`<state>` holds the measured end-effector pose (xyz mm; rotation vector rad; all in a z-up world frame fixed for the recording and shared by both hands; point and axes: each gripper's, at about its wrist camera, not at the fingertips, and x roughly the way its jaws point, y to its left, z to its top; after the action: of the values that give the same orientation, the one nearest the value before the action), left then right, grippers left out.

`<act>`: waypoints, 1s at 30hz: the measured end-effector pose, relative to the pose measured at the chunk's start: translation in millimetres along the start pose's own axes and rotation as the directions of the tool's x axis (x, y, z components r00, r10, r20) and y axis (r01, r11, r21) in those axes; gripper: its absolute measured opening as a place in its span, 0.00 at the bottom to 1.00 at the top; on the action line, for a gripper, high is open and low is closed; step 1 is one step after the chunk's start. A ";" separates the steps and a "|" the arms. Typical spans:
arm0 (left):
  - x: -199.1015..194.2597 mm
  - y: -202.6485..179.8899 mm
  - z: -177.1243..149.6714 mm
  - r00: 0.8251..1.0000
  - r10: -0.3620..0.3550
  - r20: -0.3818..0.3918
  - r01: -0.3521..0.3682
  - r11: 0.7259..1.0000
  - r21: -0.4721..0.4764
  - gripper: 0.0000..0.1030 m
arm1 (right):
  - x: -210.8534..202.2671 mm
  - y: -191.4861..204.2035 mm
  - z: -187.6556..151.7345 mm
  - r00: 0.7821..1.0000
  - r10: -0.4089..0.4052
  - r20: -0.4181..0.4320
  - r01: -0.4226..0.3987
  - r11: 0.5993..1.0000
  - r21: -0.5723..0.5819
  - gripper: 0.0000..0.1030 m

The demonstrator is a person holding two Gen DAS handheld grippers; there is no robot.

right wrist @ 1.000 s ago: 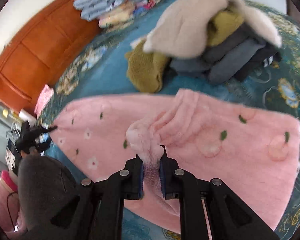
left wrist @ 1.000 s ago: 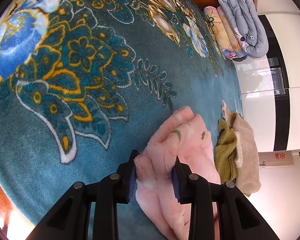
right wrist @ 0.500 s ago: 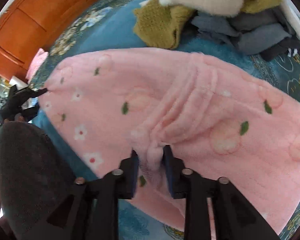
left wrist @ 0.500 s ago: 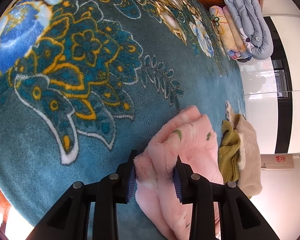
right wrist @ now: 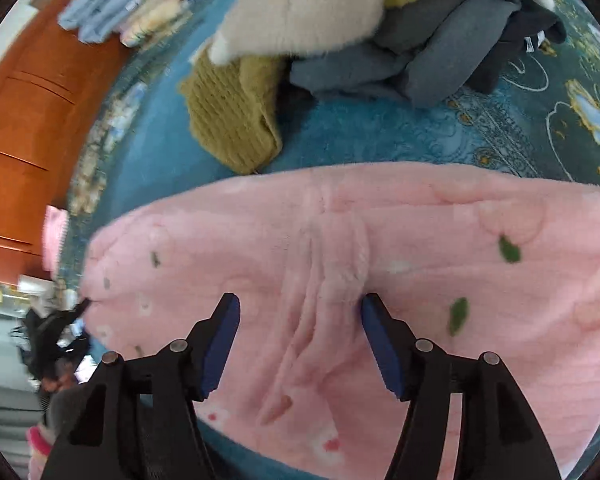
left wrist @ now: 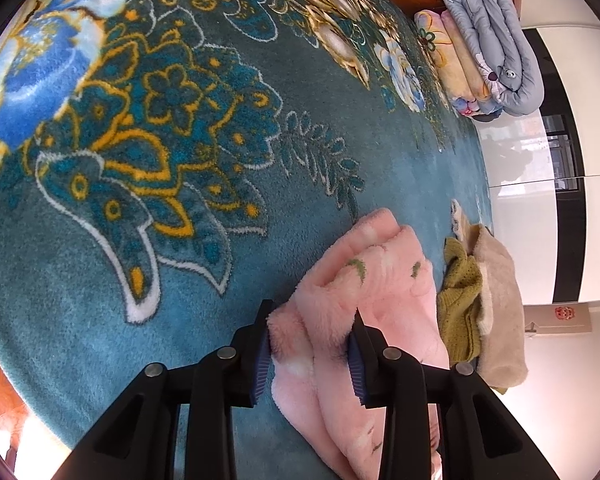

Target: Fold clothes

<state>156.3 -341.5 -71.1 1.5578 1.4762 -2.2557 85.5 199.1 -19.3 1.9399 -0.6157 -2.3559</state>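
Right wrist view alone shows the whole pink fleece garment (right wrist: 380, 264) spread flat on the teal floral carpet (right wrist: 380, 136), the right gripper (right wrist: 300, 312) standing wide apart over its central ridge. Left wrist view shows the left gripper (left wrist: 310, 340) clamped on one bunched garment end, bare carpet from 9 to 12 o'clock. One clothes pile (right wrist: 380, 32) lies at 12 o'clock.

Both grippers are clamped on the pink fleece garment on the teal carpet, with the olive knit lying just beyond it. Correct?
Not quite. Only the left gripper is clamped on the pink fleece garment. The right wrist view shows the right gripper with jaws spread wide over the fabric. The teal carpet and olive knit are as stated.
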 end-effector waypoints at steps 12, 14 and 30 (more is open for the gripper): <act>-4.4 0.5 1.5 0.999 -0.047 -0.013 0.047 0.999 0.009 0.35 | 23.6 16.5 19.0 0.944 -0.308 -0.120 0.315 0.948 0.050 0.39; -4.7 1.7 2.1 0.998 -0.058 -0.018 0.058 0.998 0.004 0.35 | 23.2 12.7 19.9 0.942 -0.311 -0.131 0.320 0.945 0.060 0.32; -3.1 5.2 4.7 0.997 -0.062 -0.045 0.063 0.998 0.020 0.36 | -15.7 50.1 16.8 0.985 -0.158 -0.064 0.158 0.987 -0.006 0.17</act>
<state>157.1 -349.0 -72.1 1.6002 1.5386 -2.2921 61.7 161.9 13.7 2.1293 -0.4741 -2.3687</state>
